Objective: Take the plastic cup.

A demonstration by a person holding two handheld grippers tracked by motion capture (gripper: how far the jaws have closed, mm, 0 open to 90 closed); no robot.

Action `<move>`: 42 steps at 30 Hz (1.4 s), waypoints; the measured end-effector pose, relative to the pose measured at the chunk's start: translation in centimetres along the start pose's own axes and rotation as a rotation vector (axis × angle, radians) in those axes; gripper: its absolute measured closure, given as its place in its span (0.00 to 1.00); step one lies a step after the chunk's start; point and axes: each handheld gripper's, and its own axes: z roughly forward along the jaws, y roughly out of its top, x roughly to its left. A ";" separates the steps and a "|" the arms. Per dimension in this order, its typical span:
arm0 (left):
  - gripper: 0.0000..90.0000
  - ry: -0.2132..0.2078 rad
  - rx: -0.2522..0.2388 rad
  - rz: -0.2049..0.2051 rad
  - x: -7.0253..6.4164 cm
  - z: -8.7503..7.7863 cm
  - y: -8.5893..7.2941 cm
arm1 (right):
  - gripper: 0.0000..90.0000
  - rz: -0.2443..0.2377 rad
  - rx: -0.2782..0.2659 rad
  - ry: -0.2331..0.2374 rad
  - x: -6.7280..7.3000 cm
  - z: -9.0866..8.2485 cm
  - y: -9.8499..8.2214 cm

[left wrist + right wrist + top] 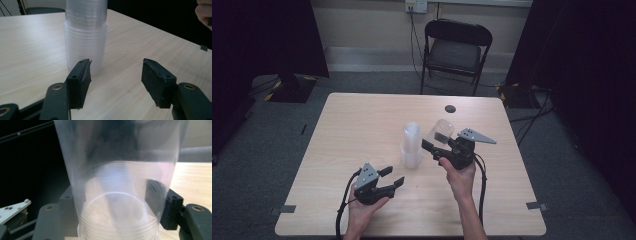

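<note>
A tall stack of clear plastic cups point(411, 145) stands upright mid-table. It rises just beyond the jaws in the left gripper view point(86, 37). My left gripper point(393, 176) hovers near the front of the table, to the stack's left; its jaws point(115, 80) are spread with only bare tabletop between them. My right gripper point(436, 145) is raised to the right of the stack, shut on a single clear plastic cup point(442, 131) that tilts up and away. That cup point(117, 182) sits between the two black pads point(155, 195), pinched near its ribbed rim.
The light wooden table point(362, 115) has a small dark round spot point(450, 108) near its far edge. A black folding chair point(455, 50) stands behind it. Grey tape marks point(536, 205) lie at the front corners. Dark curtains flank both sides.
</note>
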 end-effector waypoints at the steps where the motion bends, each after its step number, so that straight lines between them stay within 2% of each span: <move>1: 0.47 -0.017 -0.004 -0.013 -0.1 0.2 0.0 | 0.37 0.017 0.007 0.010 -0.1 -0.1 -0.6; 6: 0.51 -0.034 -0.028 -0.024 -0.2 0.3 0.2 | 0.37 0.053 0.013 0.023 -0.1 -0.3 -1.6; 7: 0.51 -0.050 -0.045 -0.035 -0.2 0.3 0.3 | 0.37 0.088 0.015 0.043 -0.1 -0.4 -2.1; 8: 0.52 -0.050 -0.045 -0.035 -0.2 0.3 0.3 | 0.37 0.088 0.015 0.043 -0.1 -0.4 -2.1; 9: 0.54 -0.051 -0.055 -0.030 -0.3 0.4 0.5 | 0.37 0.132 0.010 0.073 -0.1 -0.5 -2.6; 11: 0.55 -0.064 -0.059 -0.024 -0.3 0.4 0.5 | 0.37 0.148 0.016 0.078 -0.1 -0.5 -2.8; 12: 0.55 -0.060 -0.075 -0.016 -0.5 0.4 0.6 | 0.37 0.159 0.022 0.083 0.0 -0.5 -3.0; 19: 0.60 -0.062 -0.088 0.006 -0.8 0.7 0.6 | 0.38 0.235 0.035 0.119 0.2 -0.8 -4.6; 20: 0.61 -0.067 -0.092 0.011 -0.8 0.7 0.6 | 0.38 0.243 0.040 0.127 0.2 -0.8 -4.8; 21: 0.61 -0.095 -0.106 0.005 -0.9 0.8 0.7 | 0.38 0.253 0.040 0.136 0.2 -0.8 -5.0; 31: 0.65 -0.098 -0.112 0.051 -1.6 1.4 1.2 | 0.38 0.315 0.071 0.165 0.6 -1.0 -6.6; 38: 0.67 -0.096 -0.130 0.065 -2.2 1.9 1.4 | 0.38 0.325 0.081 0.158 0.5 -0.9 -6.9; 42: 0.68 -0.094 -0.140 0.083 -2.4 2.2 1.3 | 0.38 0.342 0.093 0.182 0.6 -0.7 -6.9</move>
